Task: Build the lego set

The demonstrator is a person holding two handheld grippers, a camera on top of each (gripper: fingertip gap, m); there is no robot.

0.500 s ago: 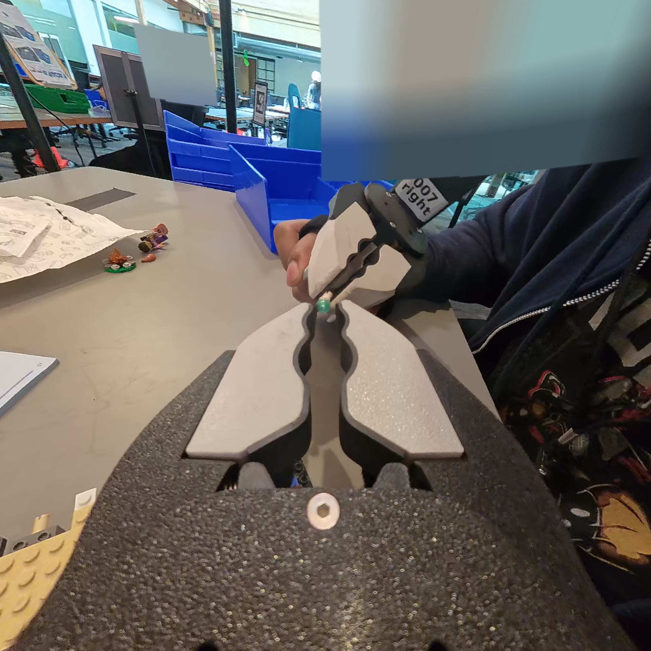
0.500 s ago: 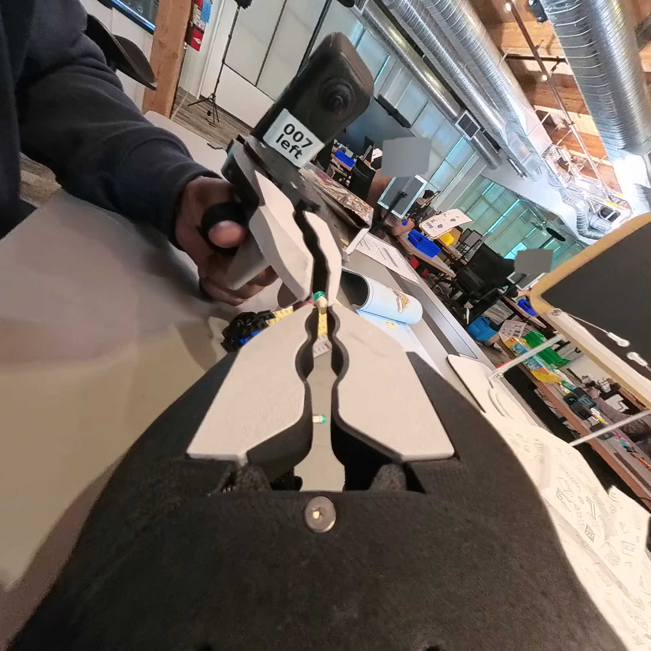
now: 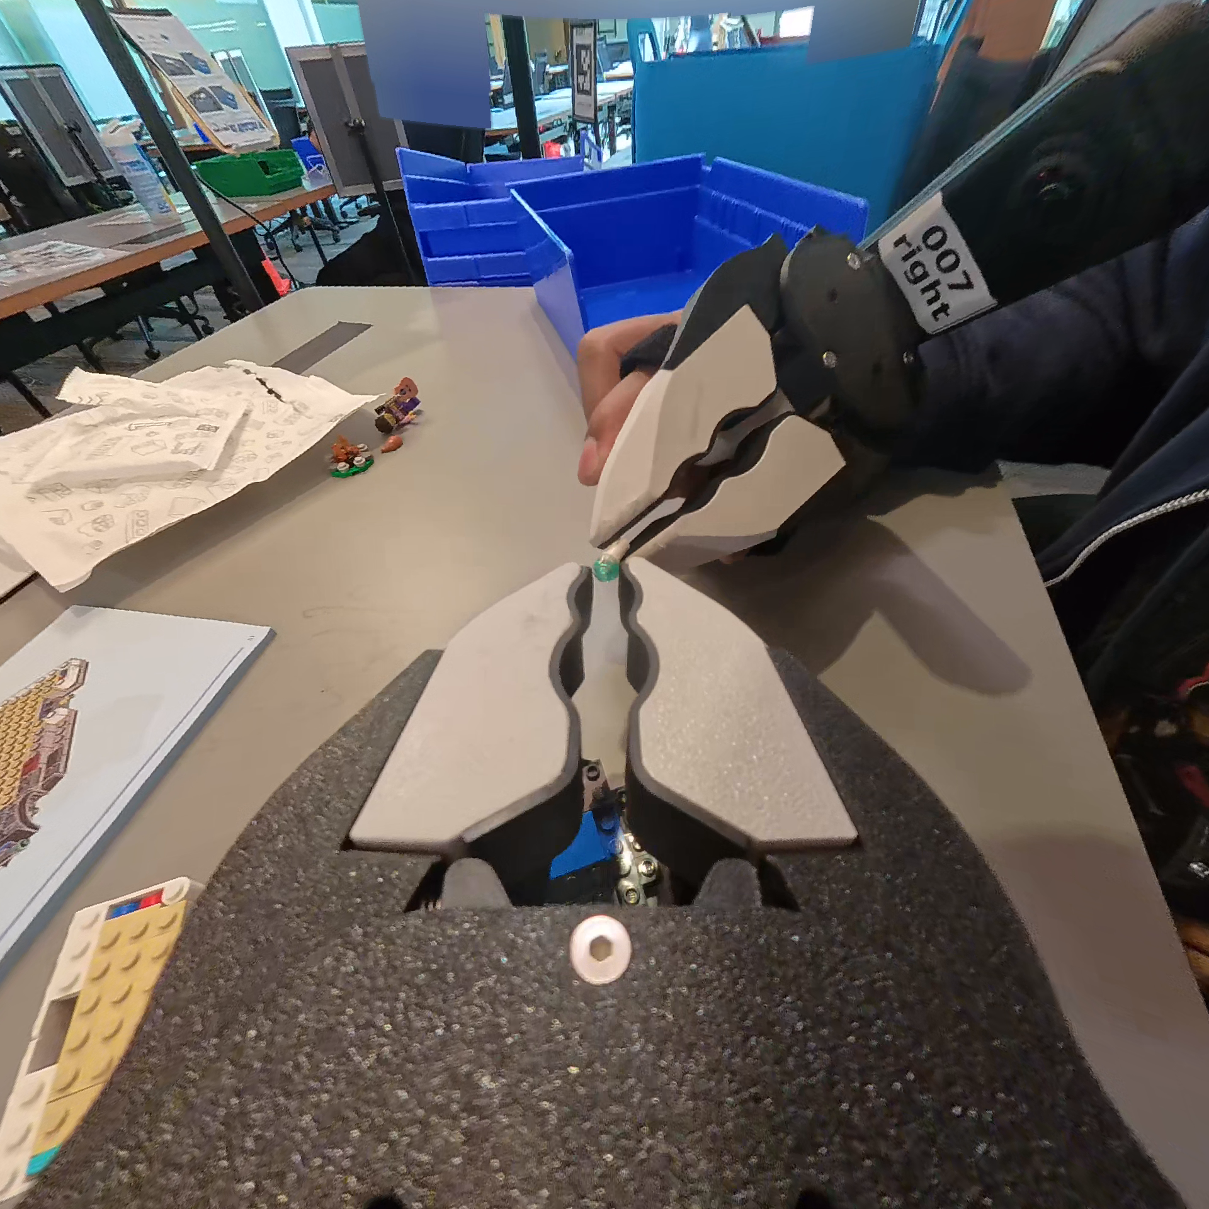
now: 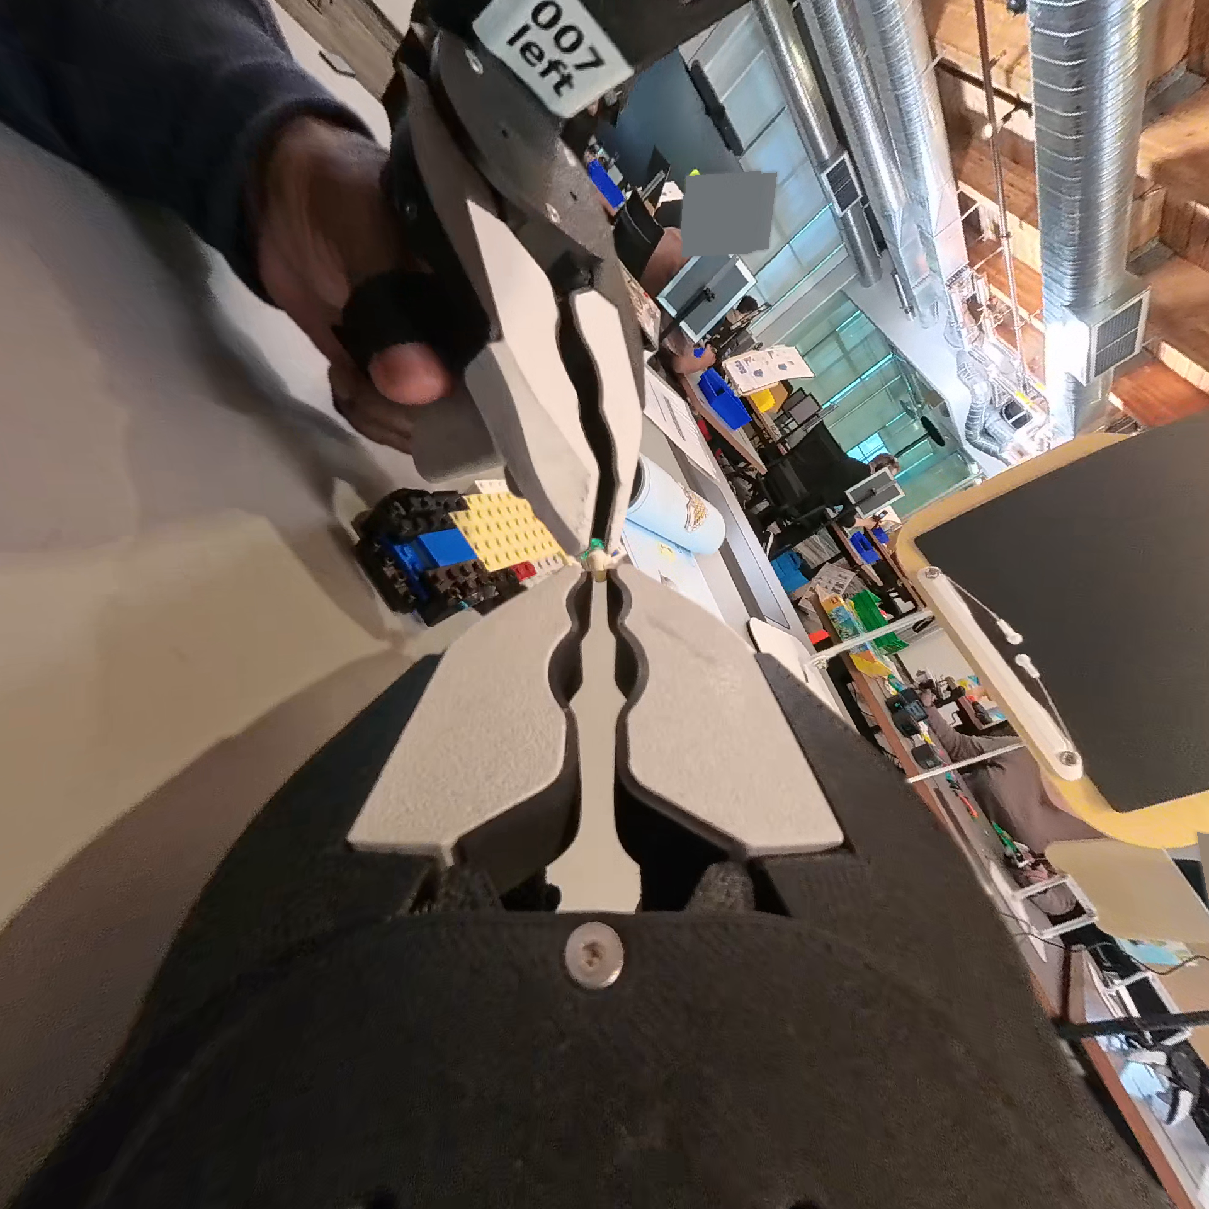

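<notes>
My left gripper (image 3: pixel 605 577) and my right gripper (image 4: pixel 596 577) meet tip to tip above the grey table (image 3: pixel 392 556). A small clear-green round piece (image 3: pixel 606 570) sits between my left gripper's fingertips, and the pads are closed on it. It joins a small cream piece (image 3: pixel 621 548) that is pinched in my right gripper (image 3: pixel 629 544). In the right wrist view the cream piece (image 4: pixel 596 566) shows at my right tips. The green piece (image 4: pixel 593 545) shows there in the left gripper (image 4: pixel 594 540), just beyond.
Two blue bins (image 3: pixel 654 262) stand at the table's far edge. Printed paper sheets (image 3: pixel 131 458) and two small brick figures (image 3: pixel 353 458) lie at the left. A booklet (image 3: pixel 98 719) and a tan, black and blue brick build (image 4: pixel 497 530) lie near my left gripper. A person's dark sleeve (image 3: pixel 1079 392) is at the right. Less than 4 cm separates the two grippers' tips.
My left gripper's jaws have narrowed onto the green piece. My right gripper keeps its hold on the cream piece. Both grippers have shifted a little but stay tip to tip.
</notes>
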